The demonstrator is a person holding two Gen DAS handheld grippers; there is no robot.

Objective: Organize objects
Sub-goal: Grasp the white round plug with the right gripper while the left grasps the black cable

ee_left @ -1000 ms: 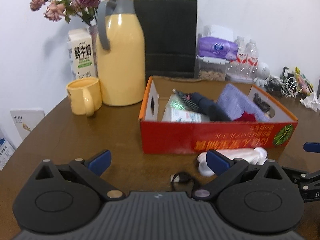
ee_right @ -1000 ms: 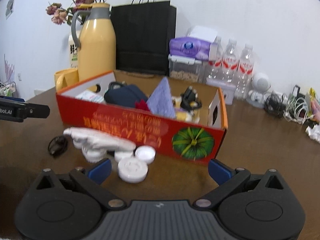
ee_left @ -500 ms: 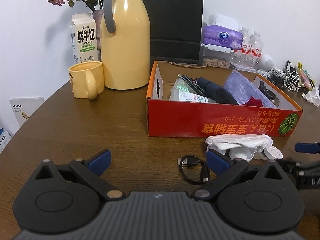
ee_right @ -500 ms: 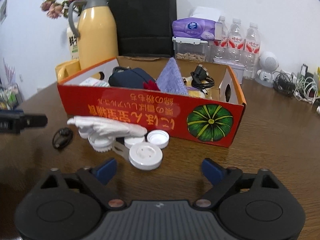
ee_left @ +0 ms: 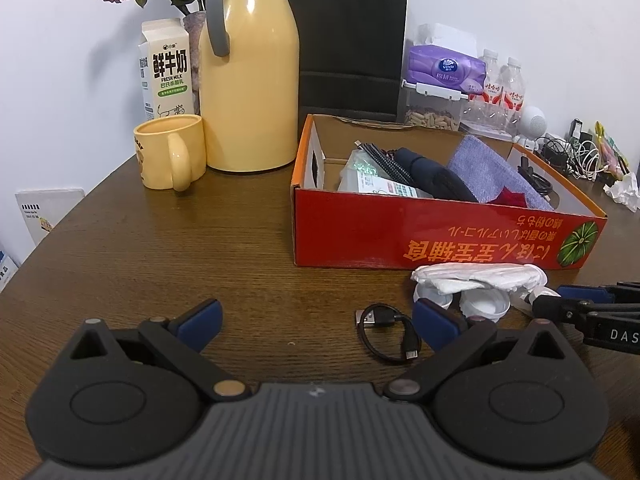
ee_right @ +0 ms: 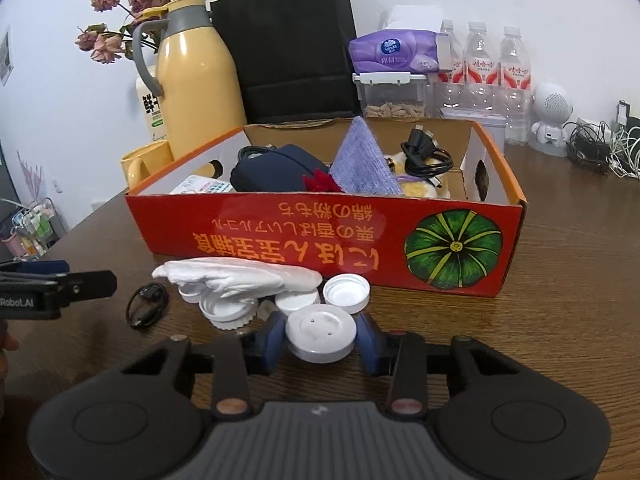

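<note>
Brown wood surface (ee_left: 200, 248), white wall behind. Along the far edge: yellow flask (ee_left: 250, 76), mug (ee_left: 170, 152), carton (ee_left: 166, 68) reading "FRESH MILK", black bag (ee_left: 348, 40), purple tissue pack (ee_right: 394, 50), water bottles (ee_right: 484, 68). Red box (ee_right: 320, 236) mid-surface, pumpkin print, upside-down lettering. Your right tongs (ee_right: 320, 338) are closing around the white disc (ee_right: 320, 332); pads look to be touching its sides. Caps (ee_right: 346, 292) and a white wrapper (ee_right: 236, 276) lie just beyond, against the box front. Your left tongs (ee_left: 316, 320) gape, nothing in them; black cable (ee_left: 390, 334) by the right finger.
</note>
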